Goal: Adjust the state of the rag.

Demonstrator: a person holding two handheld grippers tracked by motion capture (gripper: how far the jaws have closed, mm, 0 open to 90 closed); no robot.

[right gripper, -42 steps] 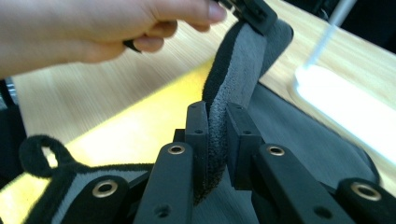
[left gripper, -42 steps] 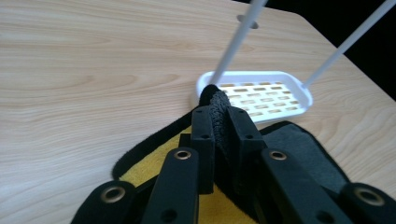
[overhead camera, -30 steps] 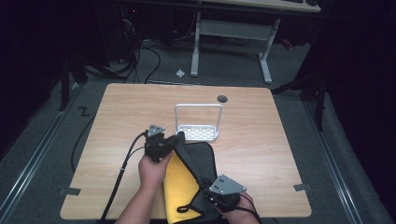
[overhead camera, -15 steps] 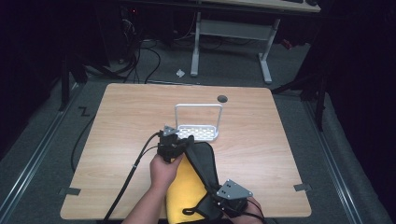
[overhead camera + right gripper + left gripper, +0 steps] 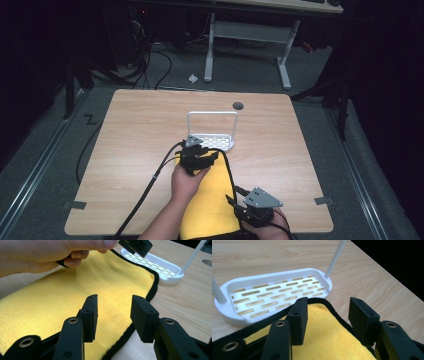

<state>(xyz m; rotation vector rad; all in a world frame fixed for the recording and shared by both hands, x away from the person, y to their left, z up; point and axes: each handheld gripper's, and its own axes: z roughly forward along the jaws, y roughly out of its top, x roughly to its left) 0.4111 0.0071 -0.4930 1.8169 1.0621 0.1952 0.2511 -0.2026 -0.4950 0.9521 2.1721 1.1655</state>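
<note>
Lying flat: one yellow cloth point(image 5: 210, 200), one white rack point(image 5: 212, 131).

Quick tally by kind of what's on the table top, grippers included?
Yellow cloth with black edging: 1
White slotted rack with a wire handle: 1
Handheld grippers: 2, the left gripper and the right gripper, both with jaws open over the cloth
Total: 4
</note>
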